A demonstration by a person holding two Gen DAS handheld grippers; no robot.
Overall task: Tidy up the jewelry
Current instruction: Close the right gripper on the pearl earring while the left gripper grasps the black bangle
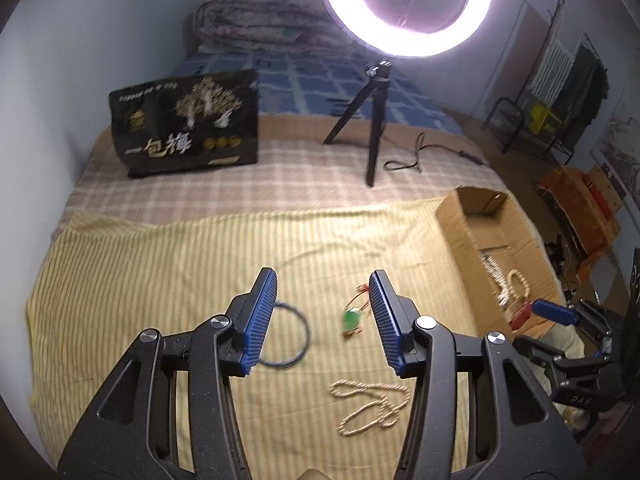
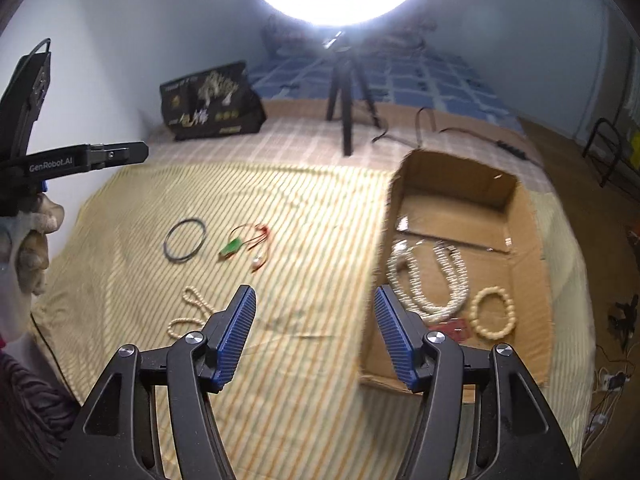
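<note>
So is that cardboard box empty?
No. The open box already holds a long pearl necklace, a bead bracelet and something red.

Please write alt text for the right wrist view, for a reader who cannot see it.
The open right claw hovers empty over a striped yellow cloth. A cardboard box at right holds pearl necklaces and a bead bracelet; a dark ring, green pendant and bead strand lie left.

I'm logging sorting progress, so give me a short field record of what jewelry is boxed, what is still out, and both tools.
in box: long white bead necklace; cream bead bracelet; red item, inside open cardboard box
on striped cloth: dark thin bangle; green pendant on red cord; cream bead strand
left tool: open, empty
right tool: open, empty
</note>
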